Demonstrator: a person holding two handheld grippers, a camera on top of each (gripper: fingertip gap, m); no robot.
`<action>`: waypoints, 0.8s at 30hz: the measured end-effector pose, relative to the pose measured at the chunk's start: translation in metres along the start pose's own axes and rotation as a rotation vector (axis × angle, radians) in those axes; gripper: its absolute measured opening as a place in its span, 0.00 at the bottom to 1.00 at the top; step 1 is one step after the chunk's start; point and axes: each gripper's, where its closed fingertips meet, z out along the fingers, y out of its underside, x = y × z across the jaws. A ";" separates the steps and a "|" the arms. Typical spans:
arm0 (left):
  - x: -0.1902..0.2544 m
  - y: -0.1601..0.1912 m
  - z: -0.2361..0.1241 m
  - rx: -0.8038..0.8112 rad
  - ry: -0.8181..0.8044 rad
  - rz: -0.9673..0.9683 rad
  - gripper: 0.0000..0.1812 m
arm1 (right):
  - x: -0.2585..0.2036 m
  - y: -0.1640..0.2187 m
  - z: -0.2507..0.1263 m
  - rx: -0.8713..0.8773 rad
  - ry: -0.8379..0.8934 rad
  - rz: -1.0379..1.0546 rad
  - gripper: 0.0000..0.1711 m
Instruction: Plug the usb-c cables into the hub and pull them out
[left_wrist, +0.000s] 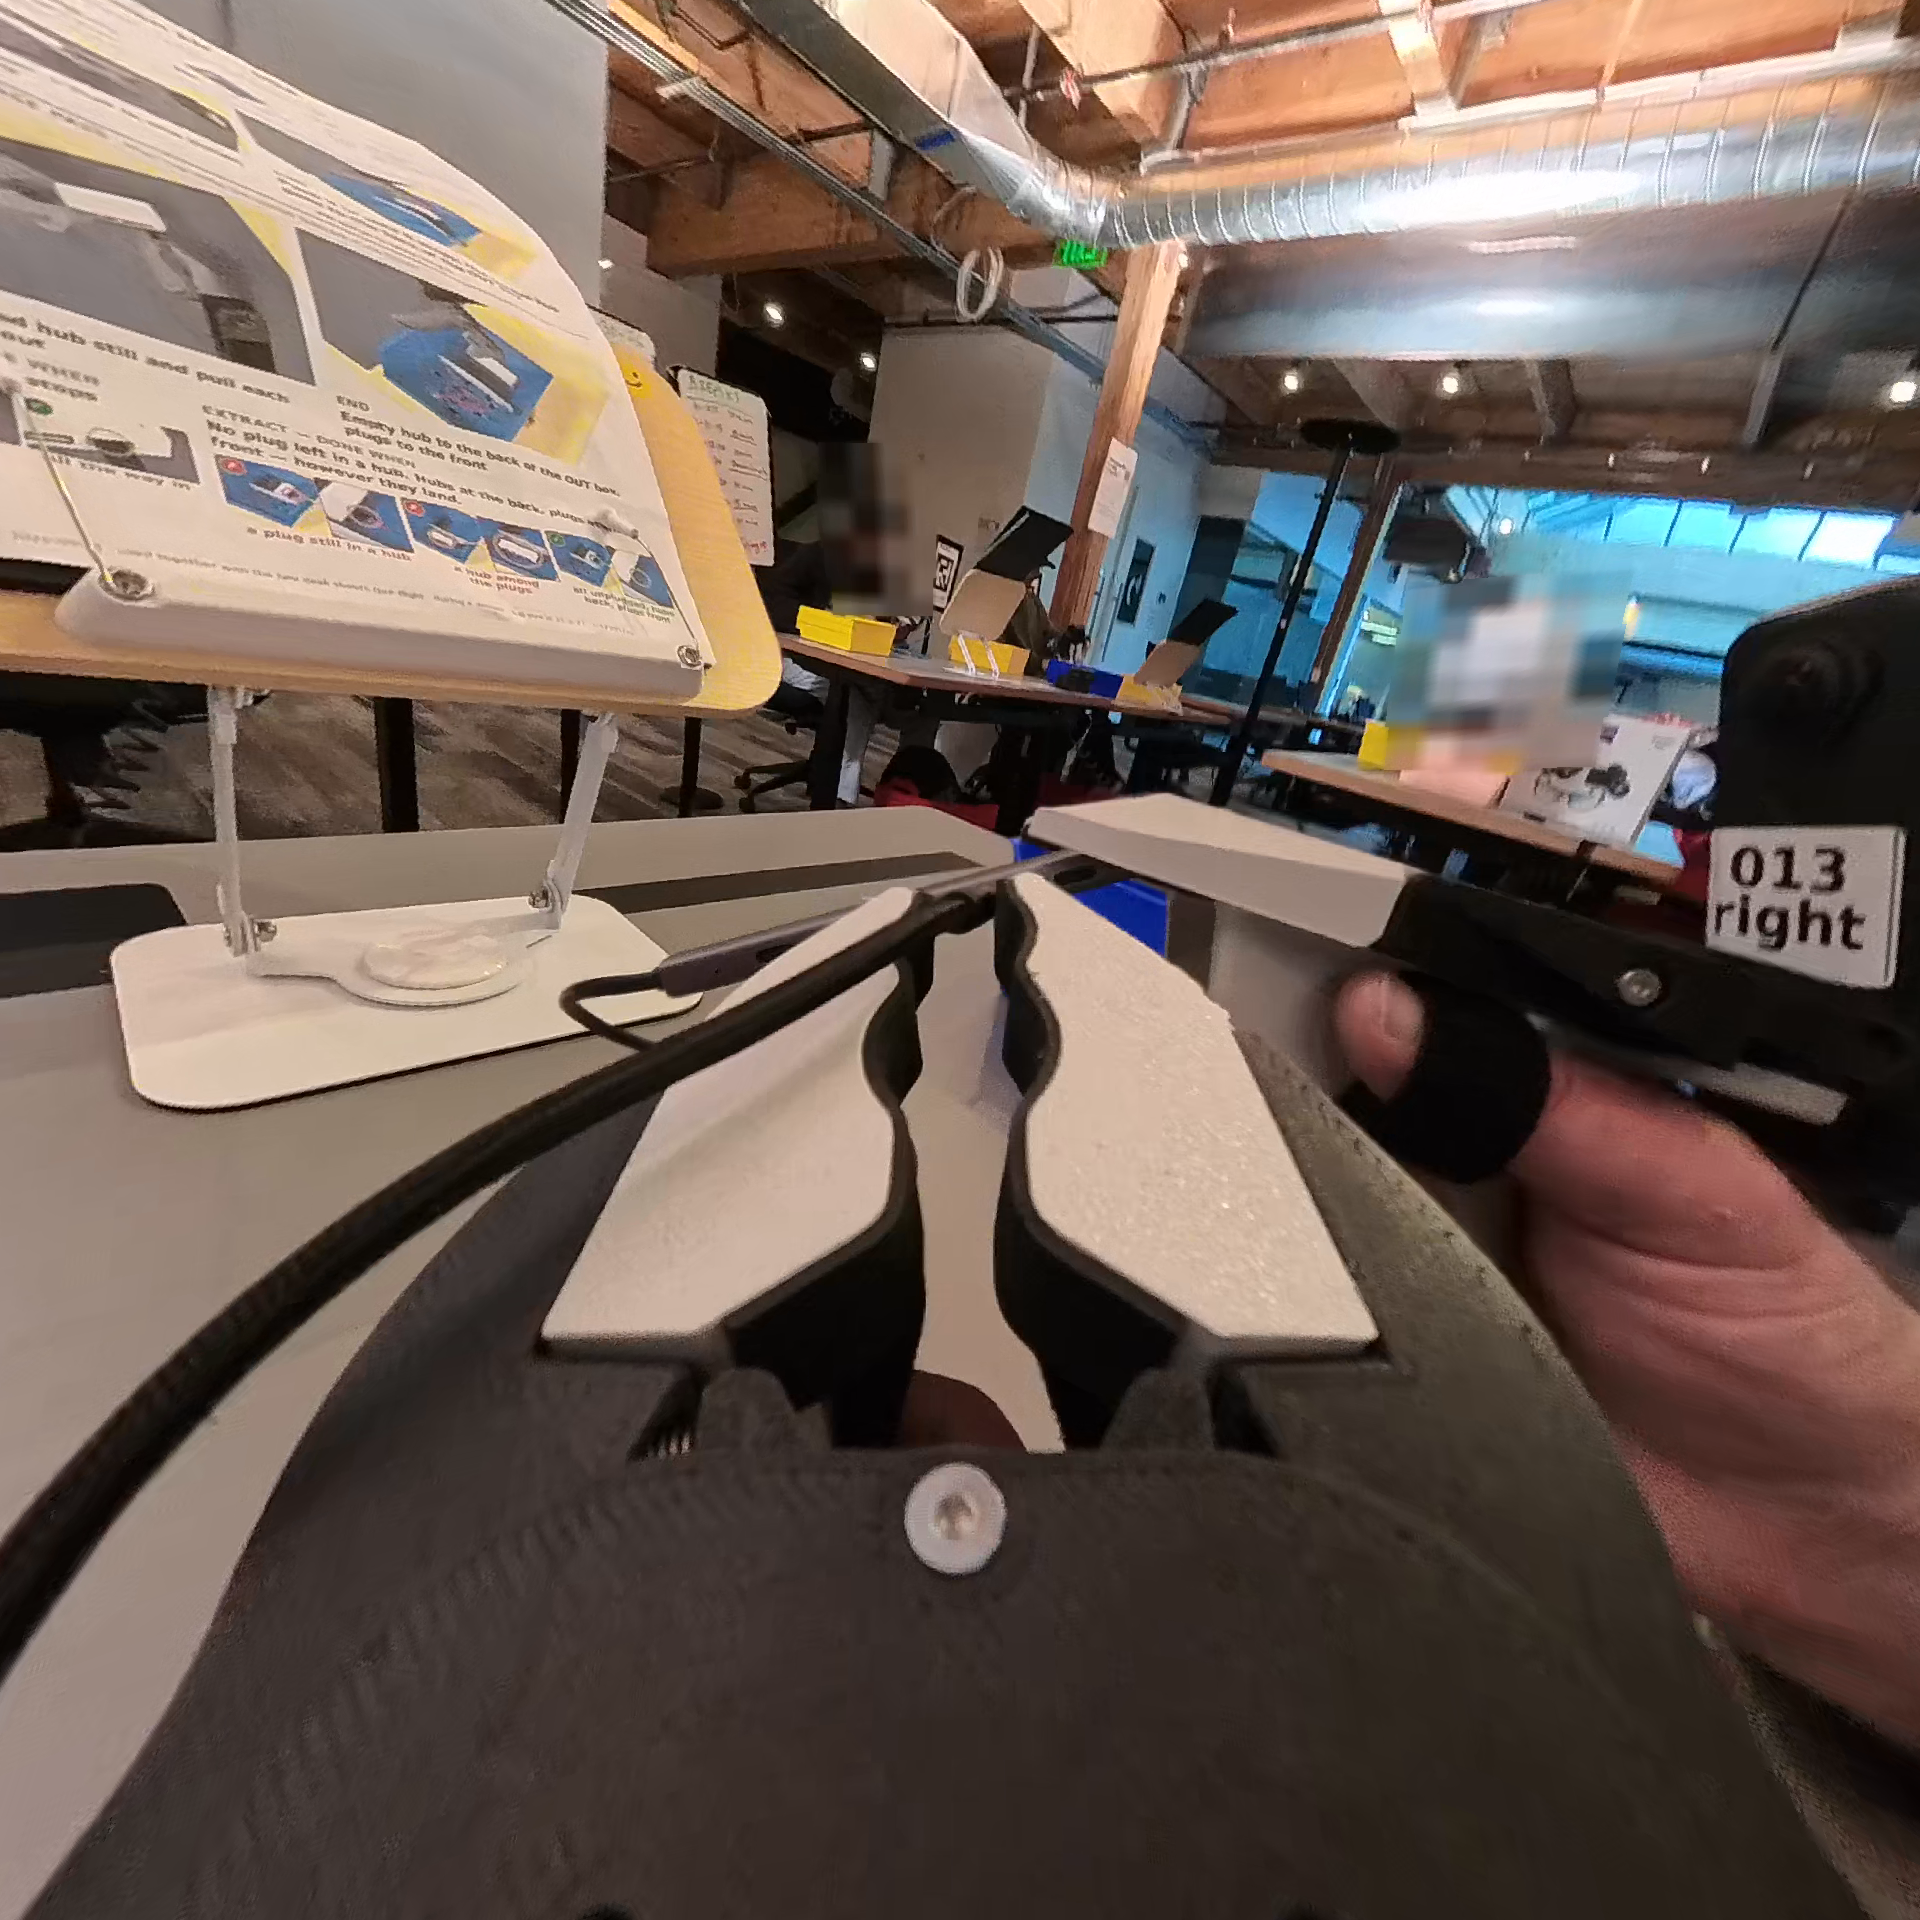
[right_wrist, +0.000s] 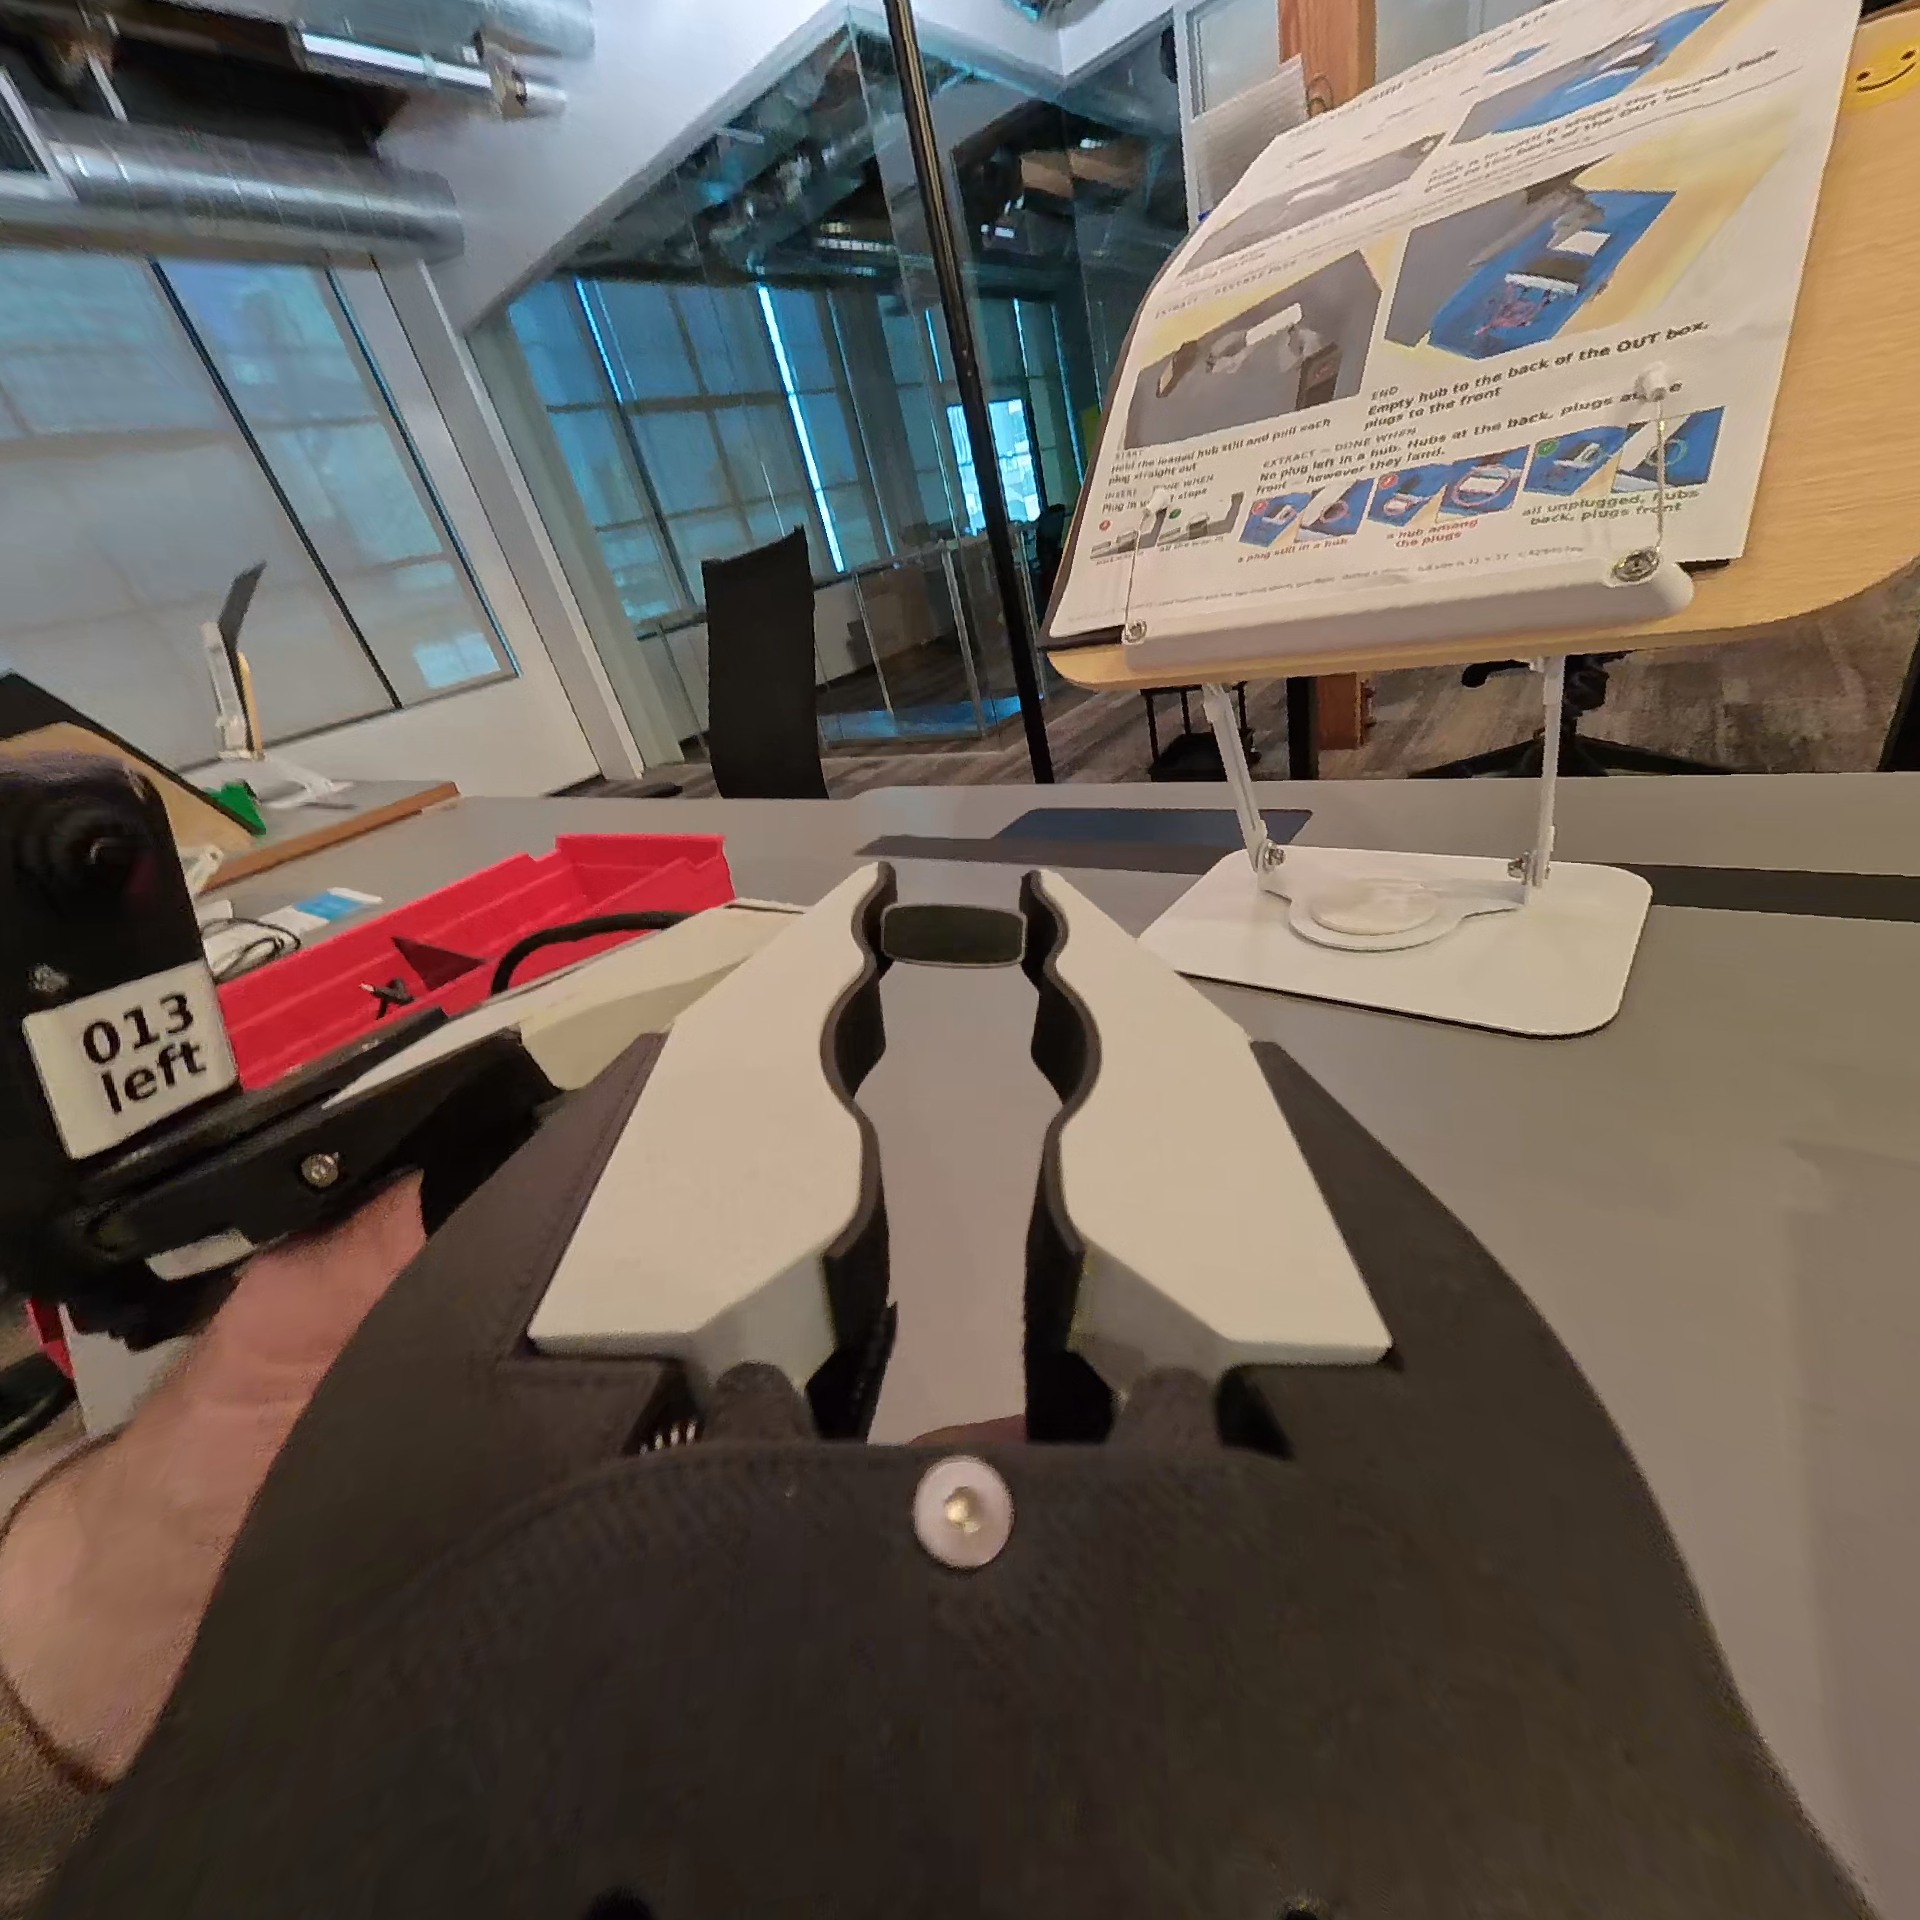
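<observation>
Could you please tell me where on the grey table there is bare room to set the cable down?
Bare grey table lies right of the right gripper, before the white stand base. Crowded leftward: red bin, left gripper holding the cable.

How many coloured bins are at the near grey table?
2. A red bin lies left of the right claw; a blue bin peeks out behind the left claw. Others may be hidden behind the claws.

I work in an open loft-style lab: wood beams, bare ducts, glass rooms, rows of tables with yellow bins.
</observation>
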 end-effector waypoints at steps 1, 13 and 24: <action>-0.001 0.002 0.000 -0.012 0.008 0.018 0.06 | 0.001 0.002 0.000 -0.013 0.003 -0.010 0.13; -0.015 0.014 0.001 -0.104 0.061 0.022 0.06 | 0.005 0.035 0.003 -0.214 0.041 -0.136 0.13; -0.032 0.072 0.009 -0.397 0.080 -0.324 0.09 | 0.040 0.081 -0.001 -0.398 0.197 -0.242 0.12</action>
